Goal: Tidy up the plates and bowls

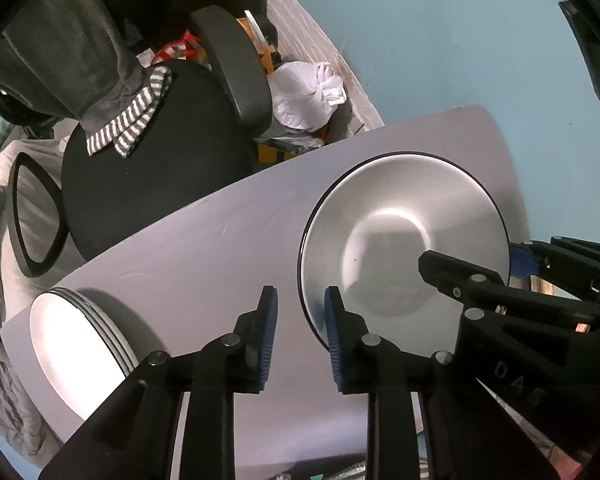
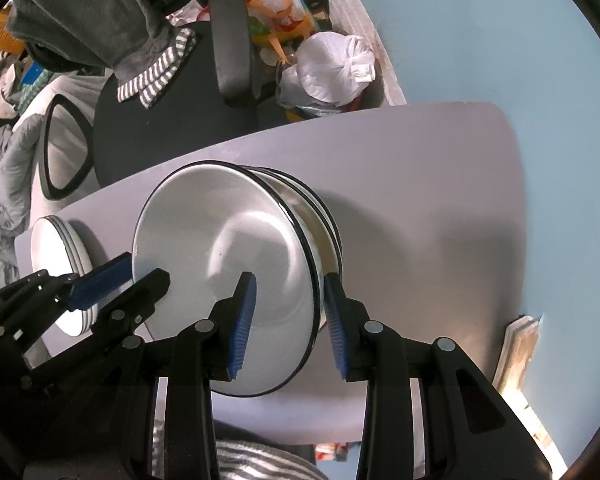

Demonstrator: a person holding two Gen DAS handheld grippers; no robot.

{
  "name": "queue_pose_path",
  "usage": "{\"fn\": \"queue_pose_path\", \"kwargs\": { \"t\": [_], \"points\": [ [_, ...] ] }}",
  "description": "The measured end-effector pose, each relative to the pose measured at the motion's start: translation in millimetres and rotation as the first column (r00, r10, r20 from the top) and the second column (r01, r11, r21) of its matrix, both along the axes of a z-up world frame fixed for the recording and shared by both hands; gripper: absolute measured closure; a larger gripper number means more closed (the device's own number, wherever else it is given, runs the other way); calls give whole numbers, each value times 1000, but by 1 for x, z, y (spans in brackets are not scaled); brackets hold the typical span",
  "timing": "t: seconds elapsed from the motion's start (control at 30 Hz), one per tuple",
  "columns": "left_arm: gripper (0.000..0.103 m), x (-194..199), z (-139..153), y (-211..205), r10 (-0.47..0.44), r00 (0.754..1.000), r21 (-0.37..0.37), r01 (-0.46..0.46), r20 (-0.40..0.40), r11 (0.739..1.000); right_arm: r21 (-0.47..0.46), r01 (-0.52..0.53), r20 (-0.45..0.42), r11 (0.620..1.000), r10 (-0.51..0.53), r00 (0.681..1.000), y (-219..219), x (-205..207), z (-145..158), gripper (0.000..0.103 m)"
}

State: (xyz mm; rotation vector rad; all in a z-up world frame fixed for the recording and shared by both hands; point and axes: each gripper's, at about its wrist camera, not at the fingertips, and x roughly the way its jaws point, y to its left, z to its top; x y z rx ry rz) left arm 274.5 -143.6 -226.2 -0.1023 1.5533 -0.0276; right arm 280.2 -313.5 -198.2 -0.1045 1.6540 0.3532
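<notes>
On a pale grey tabletop [image 1: 204, 248], as the left wrist camera shows it, a wide white bowl with a thin black rim [image 1: 400, 248] sits at the right. Well apart from it, at the near left edge, lies a stack of white plates [image 1: 76, 352]. The left gripper [image 1: 300, 336] reaches in from the near side with its blue-padded fingers [image 1: 269, 336] spread apart and nothing between them; the right one lies just at the bowl's near rim. From the right, the right gripper [image 1: 516, 260] comes in over the bowl, one black finger lying across the inside and a blue pad showing past the outer rim. Beyond the tabletop stands a black office chair [image 1: 152, 176] with grey clothing [image 1: 80, 52] and a striped cloth [image 1: 128, 124] draped on it, plus a tied white bag [image 1: 308, 96] against a light blue wall [image 1: 460, 40].

Across the right wrist camera's view, the black-rimmed bowl [image 2: 224, 272] proves to be the top of a stack of bowls [image 2: 320, 216] in the middle of the tabletop [image 2: 420, 184]. The right gripper [image 2: 288, 320] straddles the top bowl's rim, one blue finger [image 2: 244, 320] inside and the other outside, spread with visible gaps and not pinching it. The left gripper [image 2: 112, 276] shows at the left edge, released, by the bowl's left rim. The plate stack [image 2: 60, 248] lies behind it, further left.
</notes>
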Motion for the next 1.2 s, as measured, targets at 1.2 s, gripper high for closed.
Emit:
{"fn": "queue_pose_path", "kwargs": {
  "t": [1.2],
  "points": [
    [41,-48,42,29,93,989,10,-95,118,995,17,34,152,999,-37,988,-32,-34,41,38]
  ]
}}
